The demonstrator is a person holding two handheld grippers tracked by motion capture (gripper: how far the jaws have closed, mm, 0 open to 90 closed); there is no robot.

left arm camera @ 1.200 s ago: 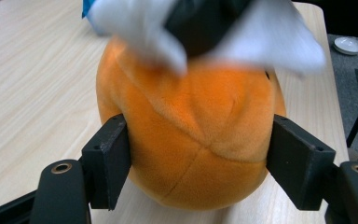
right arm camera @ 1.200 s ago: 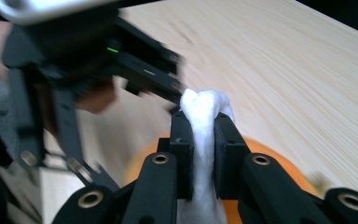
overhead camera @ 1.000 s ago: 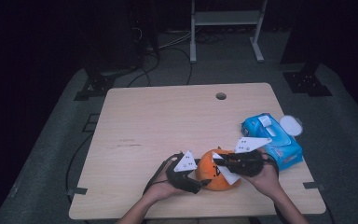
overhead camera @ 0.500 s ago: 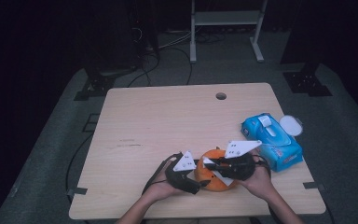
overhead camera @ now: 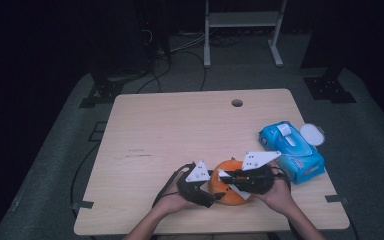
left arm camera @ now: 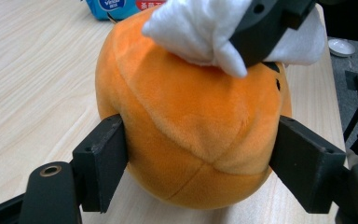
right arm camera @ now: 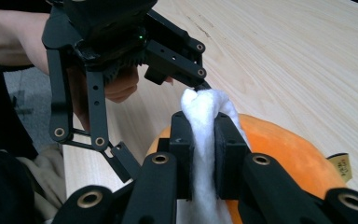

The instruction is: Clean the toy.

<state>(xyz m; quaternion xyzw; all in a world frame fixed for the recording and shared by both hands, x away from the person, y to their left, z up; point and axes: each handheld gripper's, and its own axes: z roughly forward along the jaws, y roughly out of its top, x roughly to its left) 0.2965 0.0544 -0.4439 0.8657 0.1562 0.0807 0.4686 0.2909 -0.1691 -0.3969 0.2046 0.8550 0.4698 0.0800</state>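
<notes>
From the high view, a pale wooden table stands on a grey floor mat in a dark room. An orange plush sits near the table's front edge, right of centre. The left gripper comes in from the plush's left side, held in the person's left hand, and the right gripper lies across the top of the plush from the right, in the right hand. A blue wipes pack lies just beyond the right hand, near the table's right edge, with a small white lid beside it at the edge. A round hole shows near the table's far edge.

In the left gripper view, the plush rests on the table, and the two black jaws press against its flanks, one on each side, clamping it low down. Above it, the right gripper holds a white wipe against the top of the plush. The wipes pack shows at the far edge.

In the right gripper view, the jaws stand narrow, pinching the wipe between them, a bunched fold rising above the fingertips. The plush lies right under them. The left gripper reaches in from the left, its far jaw meeting the plush by the wipe's top.
</notes>
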